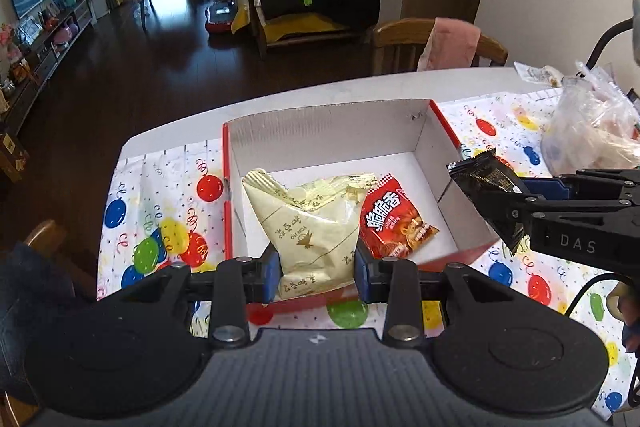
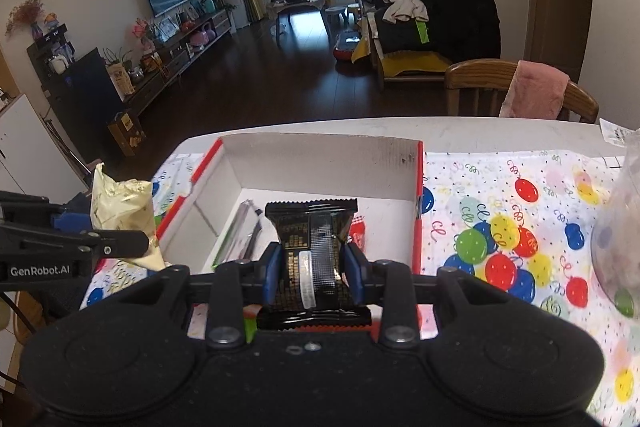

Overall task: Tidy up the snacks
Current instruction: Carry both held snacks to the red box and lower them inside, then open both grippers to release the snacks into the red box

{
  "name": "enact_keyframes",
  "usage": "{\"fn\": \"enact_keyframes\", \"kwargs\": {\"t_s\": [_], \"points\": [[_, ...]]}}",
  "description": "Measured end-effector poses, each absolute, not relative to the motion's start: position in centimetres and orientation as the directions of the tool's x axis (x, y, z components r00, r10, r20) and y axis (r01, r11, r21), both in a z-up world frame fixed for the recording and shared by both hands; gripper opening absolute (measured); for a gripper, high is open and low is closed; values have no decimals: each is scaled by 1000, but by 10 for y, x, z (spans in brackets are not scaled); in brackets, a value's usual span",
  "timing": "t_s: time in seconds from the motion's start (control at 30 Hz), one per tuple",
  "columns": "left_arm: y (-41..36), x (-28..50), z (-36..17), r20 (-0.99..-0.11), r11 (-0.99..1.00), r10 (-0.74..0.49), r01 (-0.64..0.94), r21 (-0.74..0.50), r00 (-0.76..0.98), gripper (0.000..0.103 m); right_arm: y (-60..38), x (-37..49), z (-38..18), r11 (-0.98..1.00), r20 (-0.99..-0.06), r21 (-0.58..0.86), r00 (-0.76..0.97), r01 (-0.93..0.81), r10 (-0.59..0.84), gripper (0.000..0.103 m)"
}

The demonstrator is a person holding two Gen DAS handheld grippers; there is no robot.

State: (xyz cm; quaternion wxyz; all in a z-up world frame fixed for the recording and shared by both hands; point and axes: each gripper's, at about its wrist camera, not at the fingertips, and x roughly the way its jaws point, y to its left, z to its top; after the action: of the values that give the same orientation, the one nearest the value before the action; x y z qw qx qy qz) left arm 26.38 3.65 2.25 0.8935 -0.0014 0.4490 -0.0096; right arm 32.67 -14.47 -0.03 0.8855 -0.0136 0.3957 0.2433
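A red-edged cardboard box (image 1: pixel 332 135) with a white inside stands on the balloon-print tablecloth (image 1: pixel 160 211). My left gripper (image 1: pixel 316 273) is shut on a cream snack packet (image 1: pixel 308 223) held over the box's near edge. A red snack packet (image 1: pixel 394 221) lies inside the box. My right gripper (image 2: pixel 312 277) is shut on a black snack packet (image 2: pixel 312 247) held over the box (image 2: pixel 320 163) near its front edge. The right gripper (image 1: pixel 520 211) with the black packet (image 1: pixel 486 183) also shows in the left wrist view, at the box's right wall.
A clear plastic bag (image 1: pixel 596 131) of items sits on the table at the far right. A wooden chair (image 2: pixel 480 87) with a pink cloth (image 2: pixel 536 91) stands behind the table. The table's far edge (image 1: pixel 280 99) drops to the dark wooden floor.
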Motion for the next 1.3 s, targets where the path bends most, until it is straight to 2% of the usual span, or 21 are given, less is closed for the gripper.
{"fn": "enact_keyframes", "kwargs": {"t_s": [0.67,0.87,1.3], "points": [[36,379,-44,-933,999,-23,-34,-38,359,35,-104,418,-50,847,-808,120,445,-519,387,33],[32,396,-65,-958,998,-49,-20,-57,284,35,-91,426,-70,830,-851,97,386,-550,355,33],[24,408,-94,-977,1000,-3,12,-1,213,35,-86,425,-91,822,-886,66,347,-565,309,34]]}}
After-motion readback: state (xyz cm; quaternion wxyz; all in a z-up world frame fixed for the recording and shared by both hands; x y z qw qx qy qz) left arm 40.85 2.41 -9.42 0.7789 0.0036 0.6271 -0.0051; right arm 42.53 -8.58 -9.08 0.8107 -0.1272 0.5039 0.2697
